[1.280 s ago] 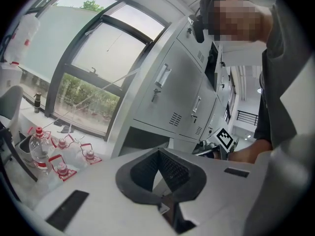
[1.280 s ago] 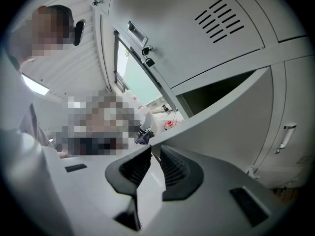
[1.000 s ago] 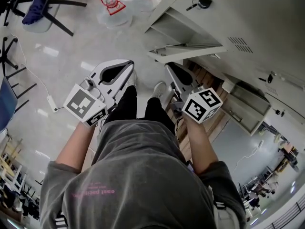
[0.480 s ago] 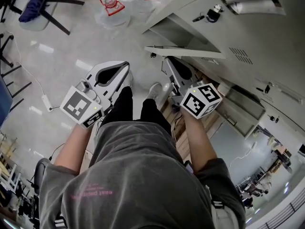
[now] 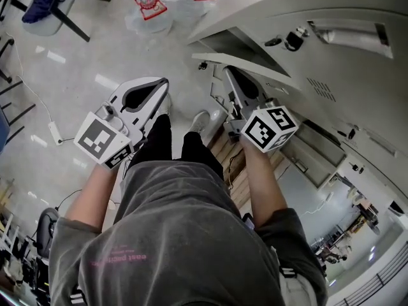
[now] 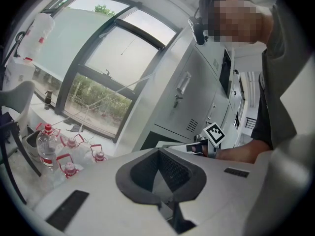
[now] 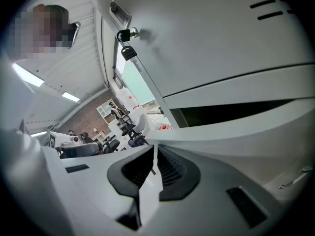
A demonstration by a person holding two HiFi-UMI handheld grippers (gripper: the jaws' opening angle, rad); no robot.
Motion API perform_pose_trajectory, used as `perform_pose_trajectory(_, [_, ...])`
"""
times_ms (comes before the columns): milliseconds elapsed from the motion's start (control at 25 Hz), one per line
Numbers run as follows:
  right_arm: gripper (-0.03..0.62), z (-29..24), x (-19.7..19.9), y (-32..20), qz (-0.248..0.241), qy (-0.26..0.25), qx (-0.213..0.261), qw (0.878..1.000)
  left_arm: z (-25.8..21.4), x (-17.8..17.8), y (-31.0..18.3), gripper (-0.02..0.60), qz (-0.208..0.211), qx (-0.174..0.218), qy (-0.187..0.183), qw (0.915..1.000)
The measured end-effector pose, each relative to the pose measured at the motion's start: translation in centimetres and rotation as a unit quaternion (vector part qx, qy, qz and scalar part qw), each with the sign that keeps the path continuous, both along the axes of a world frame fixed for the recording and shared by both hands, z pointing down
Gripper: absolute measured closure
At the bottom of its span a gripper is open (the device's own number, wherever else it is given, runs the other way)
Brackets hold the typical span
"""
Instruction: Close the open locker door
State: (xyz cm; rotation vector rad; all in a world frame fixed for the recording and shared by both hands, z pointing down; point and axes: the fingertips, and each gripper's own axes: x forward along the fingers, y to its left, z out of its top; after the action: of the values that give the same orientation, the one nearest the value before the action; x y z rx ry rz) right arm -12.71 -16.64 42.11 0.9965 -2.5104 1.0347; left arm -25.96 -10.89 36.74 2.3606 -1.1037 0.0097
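At the far right, the locker door (image 5: 274, 76) is seen swung out from the lockers (image 5: 357, 62). Its edge lies just beyond the right gripper (image 5: 226, 74); whether they touch cannot be told. That gripper's jaws are drawn almost together, with nothing between them. To the left, the left gripper (image 5: 164, 85) is held over the floor (image 5: 76, 56), jaws met at the tips and empty. Bottles (image 5: 150, 8) are stood at the far left.
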Motion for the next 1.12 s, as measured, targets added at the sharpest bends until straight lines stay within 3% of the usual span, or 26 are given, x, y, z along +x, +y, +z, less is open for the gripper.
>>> perform_pose_trajectory(1120, [0.560, 0.3, 0.4, -7.3, 0.041, 0.028, 0.029, 0.998, 1.1, -1.9, -1.6, 0.574, -0.021, -0.011, 0.005, 0.9997])
